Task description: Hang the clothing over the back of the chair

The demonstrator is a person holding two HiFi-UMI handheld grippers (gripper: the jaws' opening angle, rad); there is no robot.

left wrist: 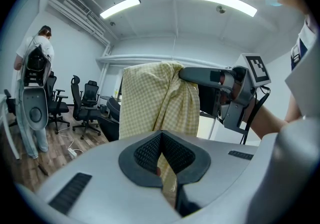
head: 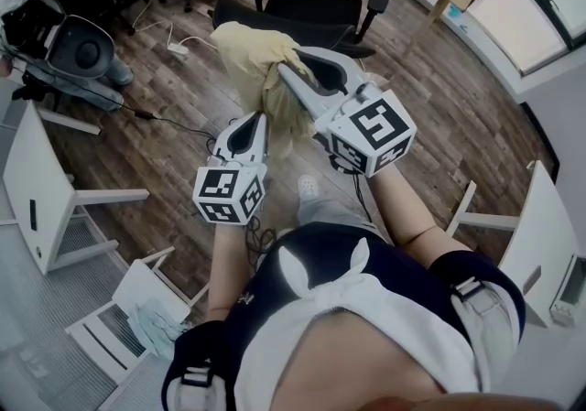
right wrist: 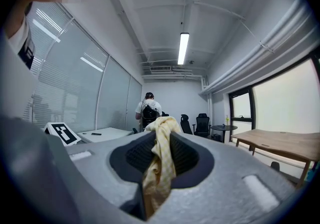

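Ahead, black chair [head: 302, 11], back still bare. Just short of it, in the air, yellow checked clothing [head: 247, 61]: seemingly light, soft and limp, likely to bunch or slide. Right gripper [head: 291, 69] clamped on a gathered top fold; left gripper [head: 261, 118] nipping a lower edge. Best gripped at two spread points.

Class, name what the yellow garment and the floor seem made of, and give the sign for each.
The garment looks like thin woven cloth, perhaps cotton, matte: fine checks, soft folds. The floor looks like wood or laminate planks: grain, board seams.
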